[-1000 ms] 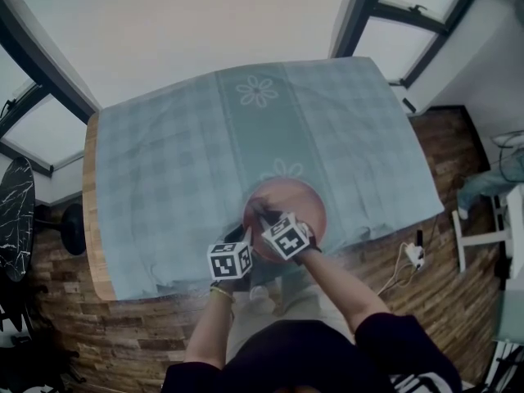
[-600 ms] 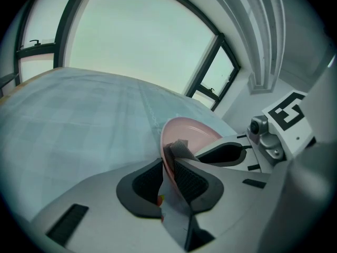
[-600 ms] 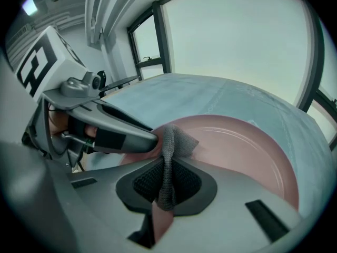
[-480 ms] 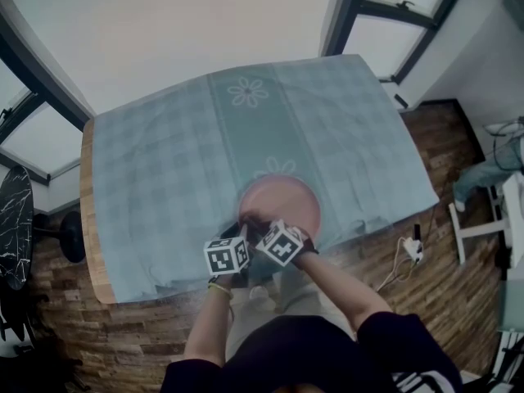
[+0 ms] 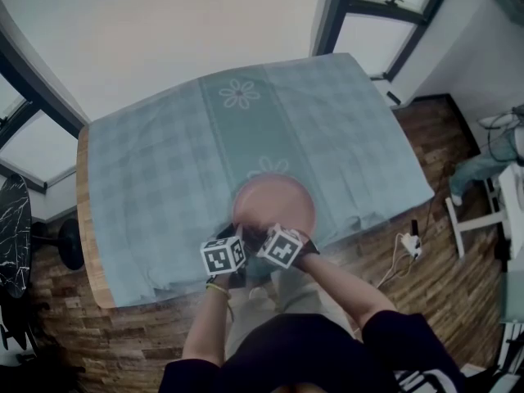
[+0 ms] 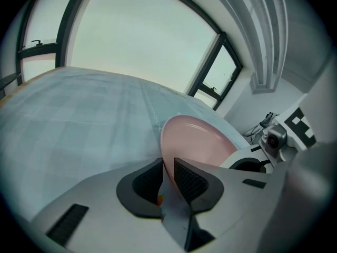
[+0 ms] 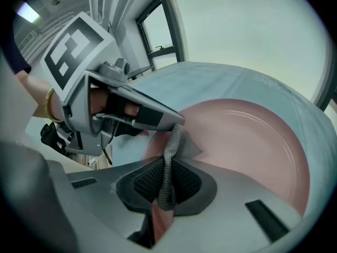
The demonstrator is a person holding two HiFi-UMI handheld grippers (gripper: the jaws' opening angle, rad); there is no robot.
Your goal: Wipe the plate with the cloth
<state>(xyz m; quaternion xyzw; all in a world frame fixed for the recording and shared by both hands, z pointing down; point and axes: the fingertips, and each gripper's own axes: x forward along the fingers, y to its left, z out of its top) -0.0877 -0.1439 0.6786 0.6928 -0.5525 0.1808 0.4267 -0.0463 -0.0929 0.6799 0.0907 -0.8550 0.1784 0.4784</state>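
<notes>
A pink plate [image 5: 274,201] lies on the checked tablecloth near the table's front edge. My left gripper [image 5: 239,240] is shut on the plate's near rim [image 6: 167,157], which stands between its two dark pads. My right gripper [image 5: 260,237] is shut on a grey cloth [image 7: 174,151]. The cloth's free end rests on the plate [image 7: 247,136] at its near left part, just beside the left gripper's fingers [image 7: 152,115]. In the head view the two marker cubes sit side by side over the plate's near rim and hide the cloth.
The table carries a blue-green checked tablecloth [image 5: 164,178] with a flowered strip [image 5: 246,129] down its middle. The table's wooden edge [image 5: 86,244] shows at the left. On the wooden floor at the right lies a cable with a plug strip [image 5: 409,248].
My right gripper has slid with the cloth across the plate toward its near left rim, closer to the left gripper. The left gripper keeps its hold on the rim.
</notes>
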